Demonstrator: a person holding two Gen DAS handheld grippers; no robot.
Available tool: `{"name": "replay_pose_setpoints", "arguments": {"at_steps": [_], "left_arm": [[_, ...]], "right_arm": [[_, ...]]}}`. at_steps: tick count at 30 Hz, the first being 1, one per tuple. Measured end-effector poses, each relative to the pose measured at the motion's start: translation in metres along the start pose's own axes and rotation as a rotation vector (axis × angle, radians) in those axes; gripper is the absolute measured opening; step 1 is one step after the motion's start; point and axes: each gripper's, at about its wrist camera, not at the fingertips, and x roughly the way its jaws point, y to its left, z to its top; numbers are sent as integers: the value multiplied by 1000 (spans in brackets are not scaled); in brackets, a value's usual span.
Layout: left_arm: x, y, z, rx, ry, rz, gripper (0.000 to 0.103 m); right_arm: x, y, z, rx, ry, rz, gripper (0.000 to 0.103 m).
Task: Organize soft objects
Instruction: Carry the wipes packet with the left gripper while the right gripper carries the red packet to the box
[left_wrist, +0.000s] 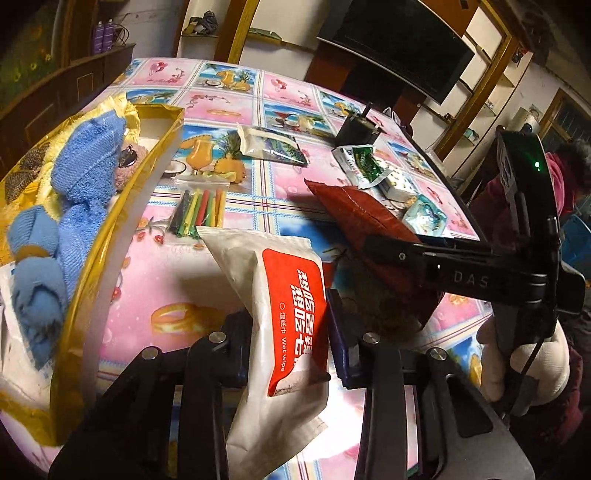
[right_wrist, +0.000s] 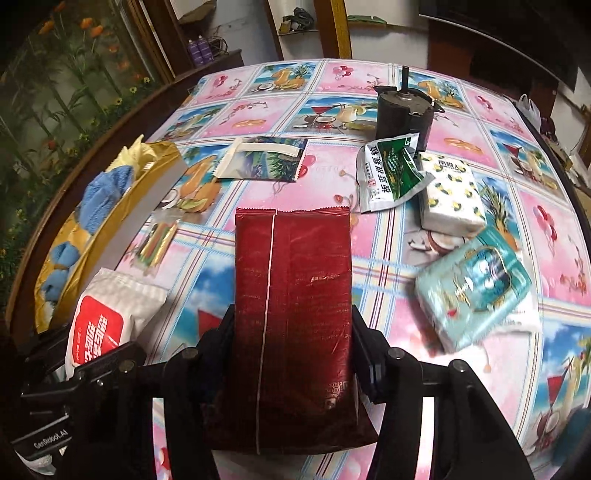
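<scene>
Soft things are partly sorted: blue knitted pieces already lie inside the gold box at far left. Just right of the box, the left gripper pinches a white-and-red wet-wipe pack, lifted off the table. Further right of the box, the right gripper squeezes a dark red pouch between its jaws. Well right of the box, a green sachet, lemon tissue pack and teal pack wait on the table. Likely about halfway.
</scene>
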Motion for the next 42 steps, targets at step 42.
{"name": "replay_pose_setpoints", "arguments": {"at_steps": [42], "left_arm": [[-92,193,4,-372,-190,118,33]], "right_arm": [[21,185,55,-33,76,463,54]]}}
